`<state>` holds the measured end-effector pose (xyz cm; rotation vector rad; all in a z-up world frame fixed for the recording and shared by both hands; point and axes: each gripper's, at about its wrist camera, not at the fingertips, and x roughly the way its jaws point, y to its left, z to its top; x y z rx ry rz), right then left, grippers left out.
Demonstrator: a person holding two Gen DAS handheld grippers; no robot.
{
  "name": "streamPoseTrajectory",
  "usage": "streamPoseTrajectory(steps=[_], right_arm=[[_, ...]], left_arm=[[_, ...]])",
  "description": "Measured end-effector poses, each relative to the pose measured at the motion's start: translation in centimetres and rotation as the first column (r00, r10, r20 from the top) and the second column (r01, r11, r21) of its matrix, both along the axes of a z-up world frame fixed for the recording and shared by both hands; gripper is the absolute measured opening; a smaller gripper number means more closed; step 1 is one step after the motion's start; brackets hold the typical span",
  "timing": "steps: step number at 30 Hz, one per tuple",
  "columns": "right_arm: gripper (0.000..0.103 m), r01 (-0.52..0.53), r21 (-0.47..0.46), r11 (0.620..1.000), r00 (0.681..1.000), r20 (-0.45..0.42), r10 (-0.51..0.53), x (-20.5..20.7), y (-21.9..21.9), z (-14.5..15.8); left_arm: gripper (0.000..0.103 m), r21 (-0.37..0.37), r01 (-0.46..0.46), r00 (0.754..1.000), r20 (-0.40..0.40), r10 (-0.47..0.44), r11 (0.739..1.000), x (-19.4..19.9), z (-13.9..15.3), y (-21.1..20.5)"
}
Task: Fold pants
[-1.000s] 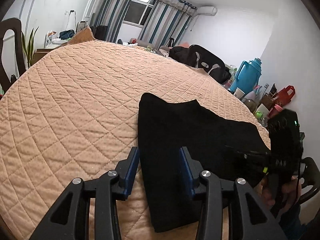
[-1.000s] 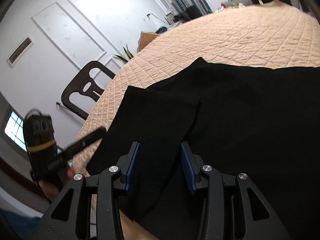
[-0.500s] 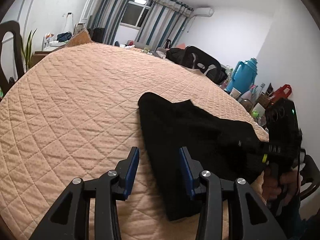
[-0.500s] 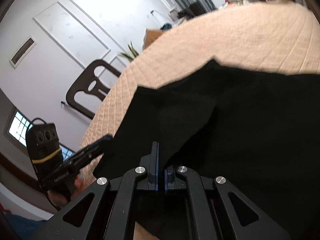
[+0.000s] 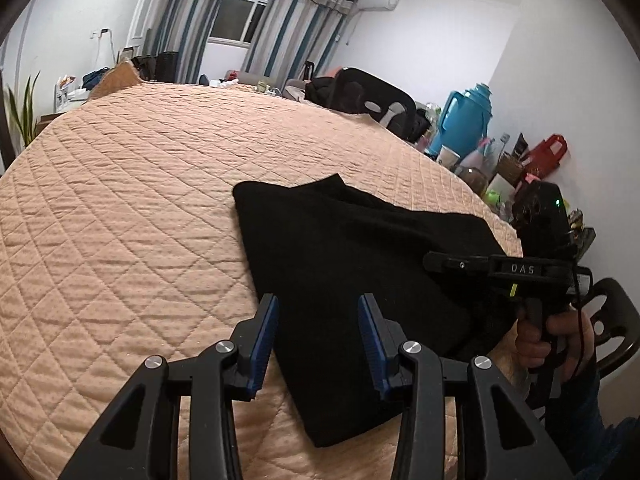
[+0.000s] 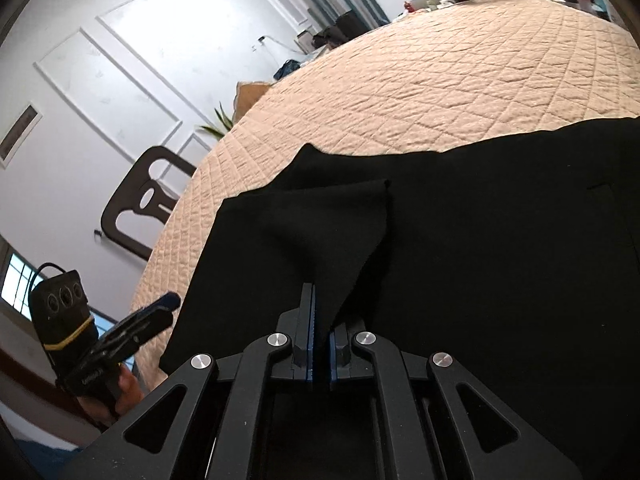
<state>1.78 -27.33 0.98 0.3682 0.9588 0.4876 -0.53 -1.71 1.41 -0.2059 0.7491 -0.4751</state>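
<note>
Black pants (image 5: 352, 280) lie partly folded on a peach quilted bed (image 5: 120, 208). My left gripper (image 5: 318, 336) is open and empty, its blue pads hovering over the near left edge of the pants. My right gripper (image 6: 320, 340) is shut on a fold of the black pants (image 6: 460, 240) and lifts that cloth into a peak. The right gripper also shows in the left wrist view (image 5: 500, 268) at the pants' right edge. The left gripper shows in the right wrist view (image 6: 140, 320), low at the left.
A dark chair (image 6: 140, 208) stands by the bed's left side. A blue thermos (image 5: 464, 120), bottles and a red bag (image 5: 548, 152) crowd the far right. A black bag (image 5: 360, 96) lies at the bed's far edge.
My right gripper closed on the pants' cloth and has pulled it up. The left gripper stayed open, and its view shifted slightly over the pants' edge.
</note>
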Motion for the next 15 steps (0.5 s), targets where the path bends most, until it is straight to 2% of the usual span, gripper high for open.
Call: streamPoseTrajectory(steps=[5, 9, 12, 15], right_arm=[[0.005, 0.028, 0.016, 0.999, 1.000, 0.007, -0.028, -0.6, -1.1, 0.1], [0.008, 0.110, -0.096, 0.989, 0.991, 0.089, -0.102, -0.8, -1.1, 1.8], [0.009, 0.089, -0.086, 0.992, 0.990, 0.121, -0.078, -0.2, -0.5, 2.9], [0.009, 0.033, -0.123, 0.992, 0.995, 0.101, -0.020, 1.2, 1.0, 2.3]], left_arm=[[0.044, 0.047, 0.018, 1.000, -0.002, -0.018, 0.999, -0.4, -0.8, -0.7], [0.044, 0.055, 0.019, 1.000, -0.005, -0.019, 0.998, -0.4, -0.6, -0.6], [0.044, 0.056, 0.013, 1.000, -0.006, -0.012, 0.998, 0.2, -0.3, -0.7], [0.044, 0.062, 0.010, 1.000, 0.004, -0.010, 0.998, 1.0, 0.0, -1.0]])
